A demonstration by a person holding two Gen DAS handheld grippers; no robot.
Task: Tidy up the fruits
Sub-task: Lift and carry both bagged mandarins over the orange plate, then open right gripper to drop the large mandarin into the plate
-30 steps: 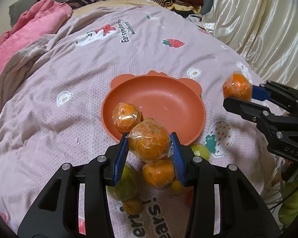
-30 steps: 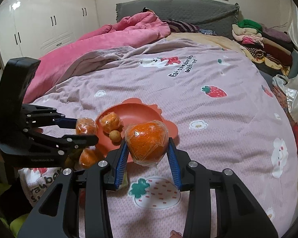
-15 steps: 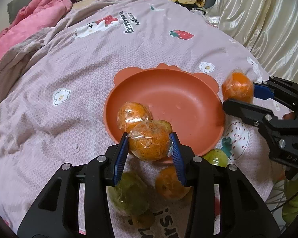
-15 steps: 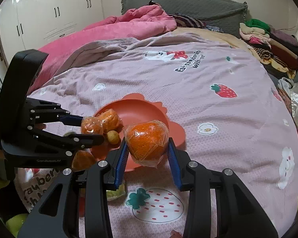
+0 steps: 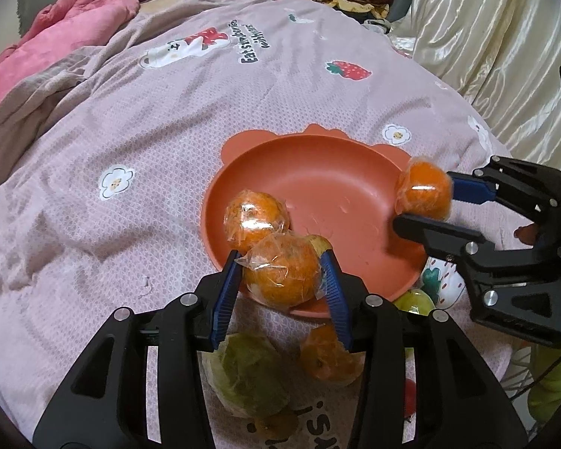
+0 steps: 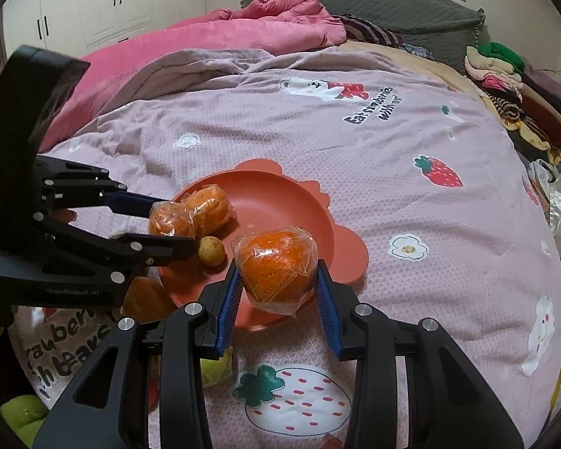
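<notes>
Two oranges in play at once. The left gripper (image 5: pixel 282 275) has its blue fingers (image 5: pixel 226 292) clamped on a plastic-wrapped orange (image 5: pixel 280 269), held over the near rim of the red plate (image 5: pixel 318 191). Right behind it, touching it, a second wrapped orange (image 5: pixel 256 215) lies inside the plate, and a small yellowish fruit (image 6: pixel 211 250) sits beside them, seen best from the right wrist.

Over on the other side, the right gripper (image 6: pixel 276 284) grips its own wrapped orange (image 6: pixel 275 265), fingers pressed to both sides, the wrap bunched and hanging below. It hangs above the plate's near edge. From the left wrist that same orange (image 5: pixel 424 191) shows at the plate's right rim, slightly blurred.

The plate rests on the bed, on a pink cover (image 6: pixel 392 172) printed with strawberries and flowers. More fruit waits outside the plate, near the camera: a wrapped green fruit (image 5: pixel 247 374) and another orange (image 5: pixel 329 355) under the left gripper, and a green apple (image 5: pixel 415 301) just beside the plate's rim. A pink blanket (image 6: pixel 213 37) is heaped at the far end, folded clothes (image 6: pixel 505 75) stacked to the right.
</notes>
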